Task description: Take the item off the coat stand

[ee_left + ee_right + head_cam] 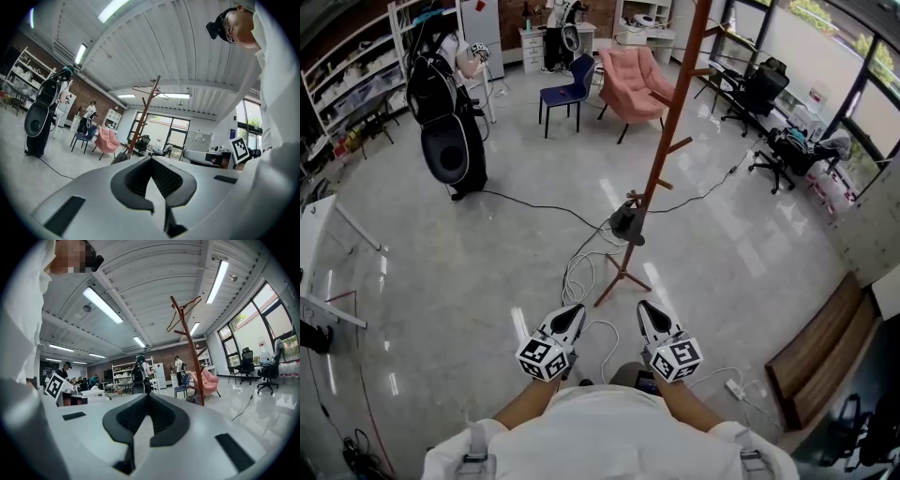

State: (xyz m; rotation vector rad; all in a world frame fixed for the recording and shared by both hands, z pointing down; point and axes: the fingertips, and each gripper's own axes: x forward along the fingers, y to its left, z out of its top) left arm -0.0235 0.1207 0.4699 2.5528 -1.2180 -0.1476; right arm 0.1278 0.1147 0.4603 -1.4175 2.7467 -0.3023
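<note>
- Head view: the left gripper (574,311) and right gripper (645,307) are held side by side close to the person's body, both pointing at the stand (661,159). Both are well apart from it and carry nothing.
- The stand is a brown pole with pegs on splayed legs, standing on the glossy floor (487,272). A dark item (627,223) hangs low on the pole, just above the legs. The top of the pole runs out of frame.
- White cables (581,267) lie on the floor around the legs. Further off are a pink armchair (630,80), a blue chair (567,94) and a black golf bag (445,122).
- Left gripper view: the jaws of the left gripper (151,158) are closed tip to tip, with nothing between them. Beyond them the stand (143,115) rises towards the ceiling with a thin hanger (145,89) hooked at its top. The dark item (121,157) shows at its foot, just over the jaw's edge. The golf bag (37,117) is at the left.
- Right gripper view: the jaws of the right gripper (147,395) are likewise together and empty. The stand (192,352) is to the right of them, well apart. The hanger (183,312) tilts from its top peg, and the dark item (193,399) hangs low beside the pole. The armchair (208,380) is behind.
</note>
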